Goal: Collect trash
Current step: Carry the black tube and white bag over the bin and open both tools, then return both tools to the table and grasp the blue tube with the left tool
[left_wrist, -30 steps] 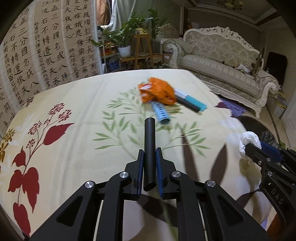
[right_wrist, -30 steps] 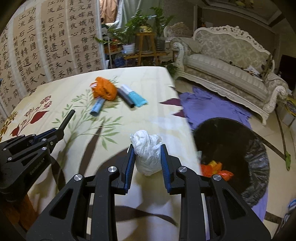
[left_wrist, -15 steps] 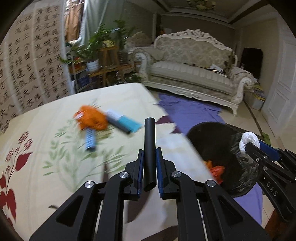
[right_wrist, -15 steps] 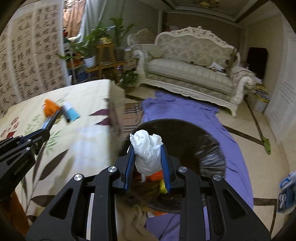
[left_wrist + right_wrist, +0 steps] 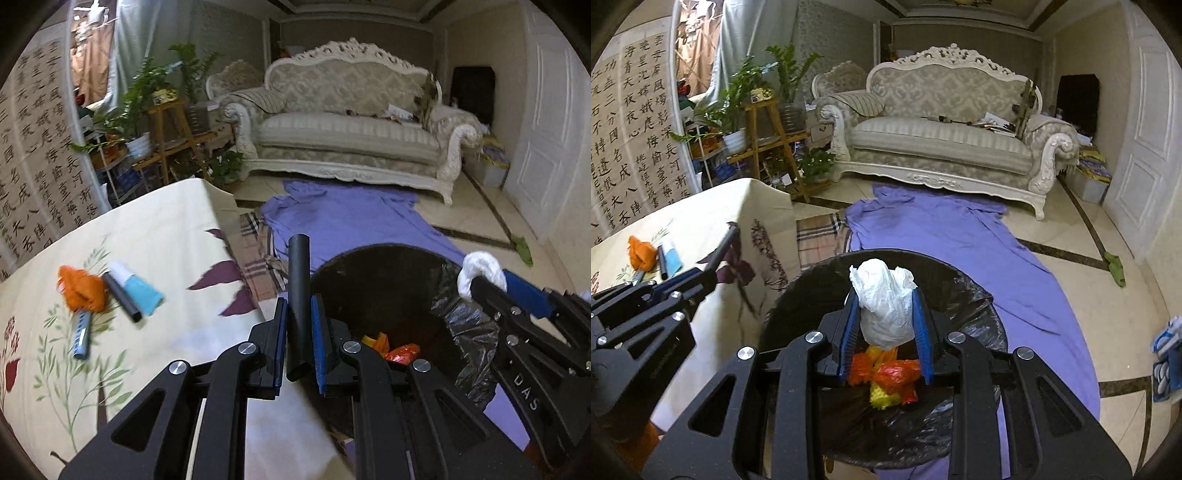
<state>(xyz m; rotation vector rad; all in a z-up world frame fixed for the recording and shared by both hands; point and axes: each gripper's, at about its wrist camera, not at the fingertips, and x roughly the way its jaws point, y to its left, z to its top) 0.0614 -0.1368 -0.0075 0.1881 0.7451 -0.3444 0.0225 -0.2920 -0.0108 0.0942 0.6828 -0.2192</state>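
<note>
My left gripper (image 5: 298, 308) is shut on a black tube (image 5: 297, 273) that sticks up between its pads, just over the table's edge beside the black-lined bin (image 5: 463, 325). The right gripper (image 5: 884, 297) hangs over the bin (image 5: 979, 314). A crumpled white plastic wad (image 5: 884, 302) sits between its pads, which still touch it as the jaws are opening. Orange, red and yellow wrappers (image 5: 892, 376) lie in the bin. On the tablecloth (image 5: 166, 240) remain an orange bag (image 5: 81, 290), another black tube (image 5: 122, 297), a light blue packet (image 5: 142, 290) and a blue strip (image 5: 81, 336).
A purple cloth (image 5: 953, 243) is spread on the tiled floor between the bin and a cream sofa (image 5: 938, 144). A wooden plant stand (image 5: 764, 136) and potted plants stand at the back left. A calligraphy wall (image 5: 33, 166) runs behind the table, and a white door (image 5: 1145, 147) is on the right.
Both grippers have swung right, from over the table to the bin. The right one now hangs above the bin's opening and its pads stand a little wider around the white wad.
</note>
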